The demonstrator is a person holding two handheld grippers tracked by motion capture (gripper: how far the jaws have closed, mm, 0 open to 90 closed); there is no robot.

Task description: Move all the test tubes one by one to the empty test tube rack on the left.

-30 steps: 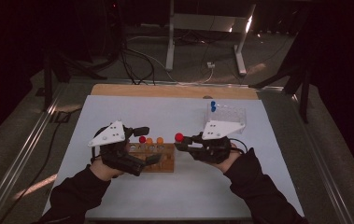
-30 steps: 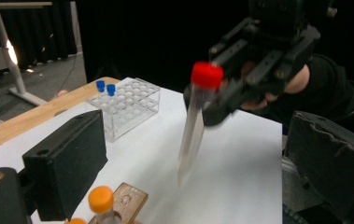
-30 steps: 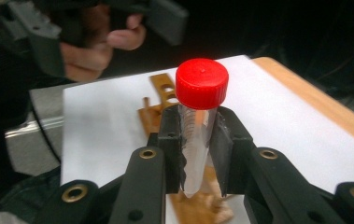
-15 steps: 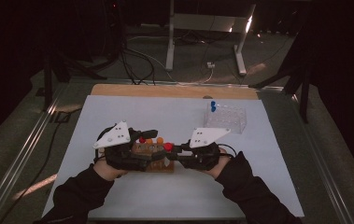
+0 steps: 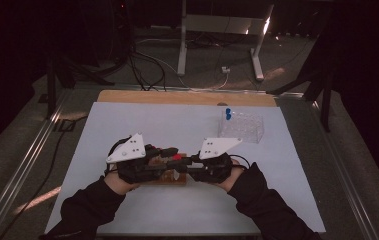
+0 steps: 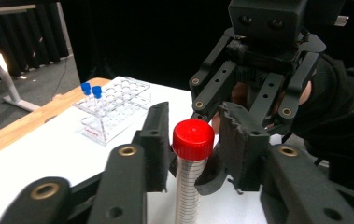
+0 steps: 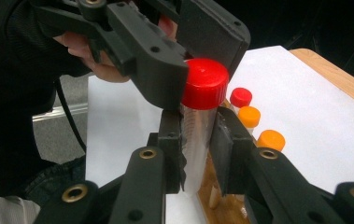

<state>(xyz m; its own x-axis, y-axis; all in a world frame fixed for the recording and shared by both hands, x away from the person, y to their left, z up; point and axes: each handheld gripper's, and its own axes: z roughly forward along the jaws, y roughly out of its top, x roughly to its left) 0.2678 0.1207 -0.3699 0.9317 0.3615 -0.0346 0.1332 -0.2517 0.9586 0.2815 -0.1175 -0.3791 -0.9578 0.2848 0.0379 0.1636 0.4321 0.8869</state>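
tube [image 7: 198, 140]: upright, held by right claw [image 7: 198, 154] at its body
cap [image 6: 193, 139]: left claw [image 6: 191, 140] just closed on it from the left

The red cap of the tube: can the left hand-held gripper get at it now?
Probably yes. The left hand-held gripper has its jaws on both sides of the red cap, just closing in, nothing between. The right hand-held gripper grips the tube lower down, leaving the cap free.
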